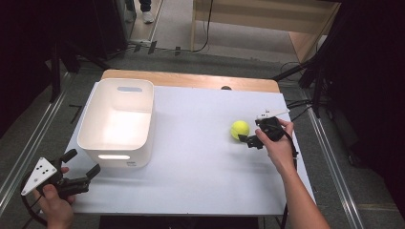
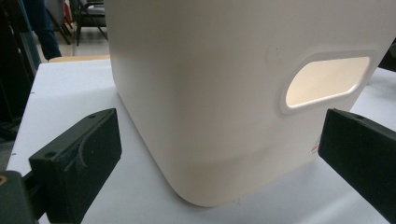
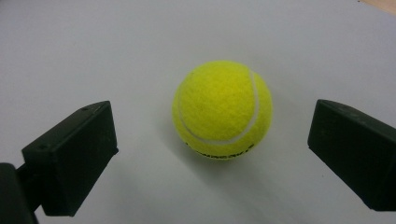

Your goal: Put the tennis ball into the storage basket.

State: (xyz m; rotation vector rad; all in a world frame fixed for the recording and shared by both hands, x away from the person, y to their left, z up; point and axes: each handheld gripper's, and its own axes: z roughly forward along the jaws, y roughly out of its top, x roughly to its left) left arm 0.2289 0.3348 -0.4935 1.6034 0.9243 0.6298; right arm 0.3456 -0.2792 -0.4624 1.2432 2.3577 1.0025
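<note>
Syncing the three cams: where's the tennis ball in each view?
High view: tennis ball right of centre on the white table, just left of the right gripper.
Left gripper view: not in it; white bin ahead.
Right gripper view: centre, between open jaws.
Shared landmark: the white table.

My feeds: tennis ball [image 3: 222, 110] is bright yellow-green, fuzzy, with a white curved seam and small dark lettering low on it. Bin [image 1: 117, 121] is plain cream-white, its handle slot [image 2: 327, 81] glowing paler and warmer. Table [image 1: 200, 157] top is a flat pale grey-white sheet, with a light wood strip along the far edge. My left gripper [image 1: 81, 164] and right gripper [image 1: 244, 139] are matte black; each carries a light grey plate, the left one dotted with dark spots. Floor is dull grey.
</note>
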